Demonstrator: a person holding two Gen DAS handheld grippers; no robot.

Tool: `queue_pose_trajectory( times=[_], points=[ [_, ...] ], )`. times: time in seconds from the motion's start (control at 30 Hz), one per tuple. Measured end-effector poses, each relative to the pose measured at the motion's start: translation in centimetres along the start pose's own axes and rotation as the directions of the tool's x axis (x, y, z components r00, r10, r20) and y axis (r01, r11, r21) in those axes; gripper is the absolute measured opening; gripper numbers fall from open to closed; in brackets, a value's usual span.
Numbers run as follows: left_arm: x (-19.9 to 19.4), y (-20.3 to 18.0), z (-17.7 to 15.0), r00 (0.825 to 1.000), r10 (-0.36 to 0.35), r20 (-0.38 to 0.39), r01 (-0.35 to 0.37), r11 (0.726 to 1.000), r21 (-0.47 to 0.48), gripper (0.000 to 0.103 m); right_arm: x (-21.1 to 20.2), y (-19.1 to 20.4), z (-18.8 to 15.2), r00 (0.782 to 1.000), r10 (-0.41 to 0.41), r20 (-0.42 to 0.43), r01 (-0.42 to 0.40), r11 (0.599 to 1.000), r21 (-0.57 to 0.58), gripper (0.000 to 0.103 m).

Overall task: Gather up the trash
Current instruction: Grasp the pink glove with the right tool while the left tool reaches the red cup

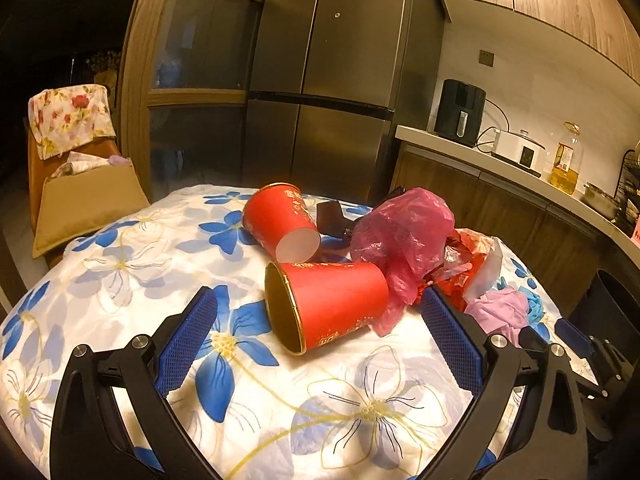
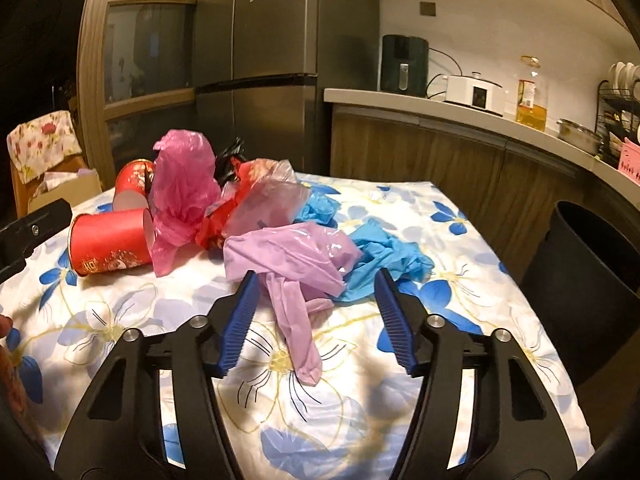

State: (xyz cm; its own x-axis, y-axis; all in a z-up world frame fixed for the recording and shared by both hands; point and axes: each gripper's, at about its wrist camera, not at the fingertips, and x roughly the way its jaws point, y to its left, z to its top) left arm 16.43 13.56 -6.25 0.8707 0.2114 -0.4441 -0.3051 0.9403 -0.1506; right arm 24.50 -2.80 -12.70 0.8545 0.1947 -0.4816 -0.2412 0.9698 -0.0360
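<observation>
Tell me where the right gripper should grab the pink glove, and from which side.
Take the pink glove at its bunched body, not the loose finger trailing toward the camera. Come straight forward and down: the right gripper already has open jaws either side of it, pads not touching. The bunch stands up off the tablecloth. Stay left, or you may catch the blue glove too.

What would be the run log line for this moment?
left gripper: open, at cup | right gripper: open, over glove | nothing held
</observation>
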Motion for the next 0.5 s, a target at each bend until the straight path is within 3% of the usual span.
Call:
queue_pose_trajectory(
  times=[0.13,0.2,0.3,0.37,0.43,0.5],
  points=[
    [0.7,0.3,-0.1,1.000,-0.014,-0.020,0.014,1.000,-0.010,0.094,1.0,0.5,-0.3,0.999,0.019,-0.037,-0.020,1.000,-0.021,0.034],
    [1.0,0.5,-0.2,0.999,-0.022,-0.034,0.022,1.000,-0.023,0.093,1.4,0.7,-0.5,0.998,0.029,-0.051,-0.030,0.999,-0.029,0.016],
    [1.3,0.9,-0.3,0.999,-0.027,-0.046,0.025,0.999,-0.046,0.092,1.3,0.7,-0.6,0.998,0.050,-0.048,-0.052,0.998,-0.031,0.003],
    [1.6,1.1,-0.3,0.998,-0.032,-0.055,0.029,0.998,-0.060,0.089,0.7,0.7,-0.5,0.998,0.060,-0.023,-0.061,0.998,-0.031,0.001],
    [1.9,1.3,-0.3,0.996,-0.049,-0.070,0.044,0.997,-0.071,0.071,0.0,0.7,-0.4,0.998,0.064,0.002,-0.063,0.997,-0.032,0.001],
    [2.4,1.5,-0.4,0.994,-0.069,-0.090,0.062,0.995,-0.083,0.066,-0.6,0.7,-0.3,0.998,0.065,0.022,-0.064,0.997,-0.034,0.001]
  ],
)
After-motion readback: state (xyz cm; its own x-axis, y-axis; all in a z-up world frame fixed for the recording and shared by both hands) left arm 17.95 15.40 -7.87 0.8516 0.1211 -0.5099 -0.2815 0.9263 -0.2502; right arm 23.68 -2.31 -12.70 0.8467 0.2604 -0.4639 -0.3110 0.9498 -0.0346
